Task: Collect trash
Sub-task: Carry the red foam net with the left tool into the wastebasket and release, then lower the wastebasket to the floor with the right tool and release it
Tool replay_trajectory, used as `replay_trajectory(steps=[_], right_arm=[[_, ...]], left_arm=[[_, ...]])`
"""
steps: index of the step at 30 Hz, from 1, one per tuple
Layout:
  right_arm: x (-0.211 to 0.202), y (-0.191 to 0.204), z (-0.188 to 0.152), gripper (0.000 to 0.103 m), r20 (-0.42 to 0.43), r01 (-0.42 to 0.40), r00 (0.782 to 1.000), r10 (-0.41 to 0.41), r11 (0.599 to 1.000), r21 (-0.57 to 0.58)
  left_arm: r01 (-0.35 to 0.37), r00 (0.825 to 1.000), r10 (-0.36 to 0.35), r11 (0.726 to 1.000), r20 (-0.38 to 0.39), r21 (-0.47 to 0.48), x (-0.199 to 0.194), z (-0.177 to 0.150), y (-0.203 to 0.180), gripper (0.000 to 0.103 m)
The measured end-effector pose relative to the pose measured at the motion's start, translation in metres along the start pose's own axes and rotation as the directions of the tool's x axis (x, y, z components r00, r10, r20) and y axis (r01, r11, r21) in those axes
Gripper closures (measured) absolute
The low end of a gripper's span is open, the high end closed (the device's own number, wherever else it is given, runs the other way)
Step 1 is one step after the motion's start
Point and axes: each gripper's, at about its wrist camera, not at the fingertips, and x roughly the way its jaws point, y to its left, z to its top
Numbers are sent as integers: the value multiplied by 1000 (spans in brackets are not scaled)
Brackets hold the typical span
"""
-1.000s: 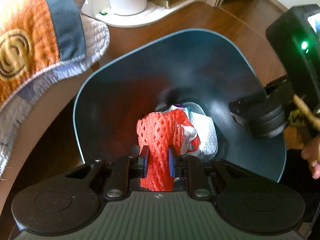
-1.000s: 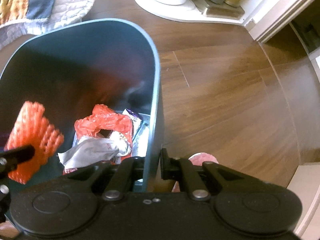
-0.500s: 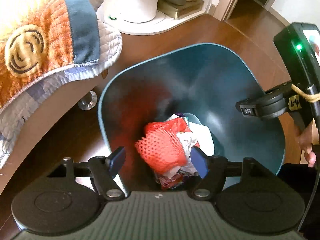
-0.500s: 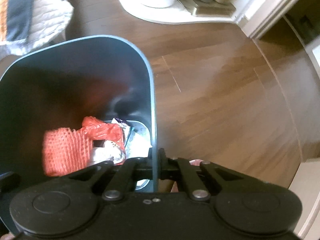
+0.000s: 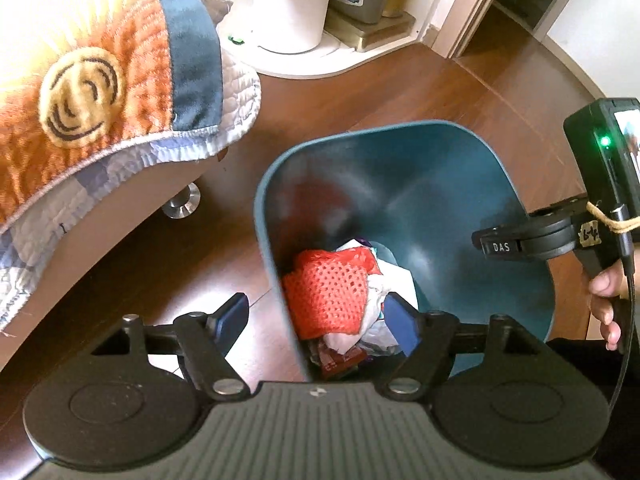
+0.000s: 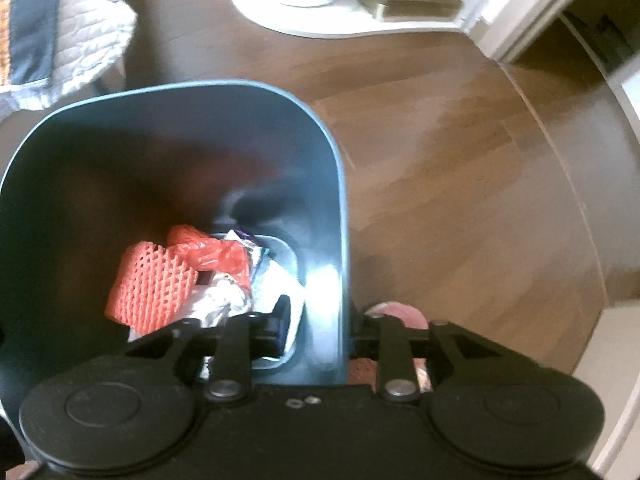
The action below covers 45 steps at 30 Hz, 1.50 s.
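Left wrist view: the left gripper point(image 5: 322, 318) hangs over the near rim of the teal trash bin point(image 5: 520, 208), its jaws spread wide and opening, with nothing pinched between them. One blue pad sits outside the bin wall over the wooden floor point(image 5: 460, 92), the other inside. Below them the orange foam fruit net point(image 5: 330, 294) lies loose on top of the heap at the bin's bottom, resting on white crumpled wrappers point(image 5: 382, 292). The net's long axis runs roughly from the near wall toward the bin's centre, lying flat, not upright. A quilted orange blanket point(image 5: 100, 80) drapes over furniture at the left. At the right edge a hand point(image 5: 606, 300) holds the other tool's handle.

Right wrist view: the right gripper point(image 6: 318, 326) straddles the bin's right wall point(image 6: 340, 240), one finger inside and one outside. Its jaws are opening, and the pads no longer press on the wall (the gap on each side is visible, though blurred). The foam net point(image 6: 152, 284) appears at the lower left of the pile, beside a red plastic bag point(image 6: 216, 254) and silvery wrappers point(image 6: 224, 300). Something pinkish point(image 6: 394, 314) shows on the floor just outside the wall, behind the outer finger; I cannot tell what it is.

To finish this release well, I judge that both tools should lift straight clear of the rim so neither finger catches the wall and tips the bin.
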Motion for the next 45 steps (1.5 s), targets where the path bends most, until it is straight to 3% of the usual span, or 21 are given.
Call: replay_trajectory(steps=[1,6,8,14,24,32,36,38,42,45], right_arm=[[-4,-4,-2,66,4,-3,1000,3,1000,24],[-35,-17,-17,60,62,-57,997,51,993,103],[-53,-16,-27,50,94,-85,993,75,990,110],[-115,-16,-67,41,217,-192,963,161,973,127],[-195,-22,-130,20,404,-292,882,244,954,61],[-234,-23,-167,1,549,-350,780,300,937,-14],[-248,-24,-181,0,610,-340,739,287,940,-30],[-253,-23,-185,0,625,-330,729,280,943,-37],[-257,-19,-188,0,651,-290,722,233,957,-22],[-261,-18,-191,0,688,-284,695,210,959,-6]], left_arm=[[-3,1000,3,1000,6,0,-4,0,-1,29],[-16,999,16,1000,42,5,-28,-4,-9,29],[-23,998,23,1000,58,5,-39,-6,-13,29],[-42,993,41,999,113,4,-75,-14,-26,29],[-65,977,64,998,203,-1,-125,-37,-46,24],[-33,967,34,999,251,-8,-153,-56,-51,24],[-41,959,38,999,283,4,-168,-69,-55,22],[-42,956,37,999,292,11,-174,-75,-56,20],[-39,946,38,999,321,-4,-184,-85,-55,1],[-49,938,49,999,344,-8,-191,-90,-56,1]])
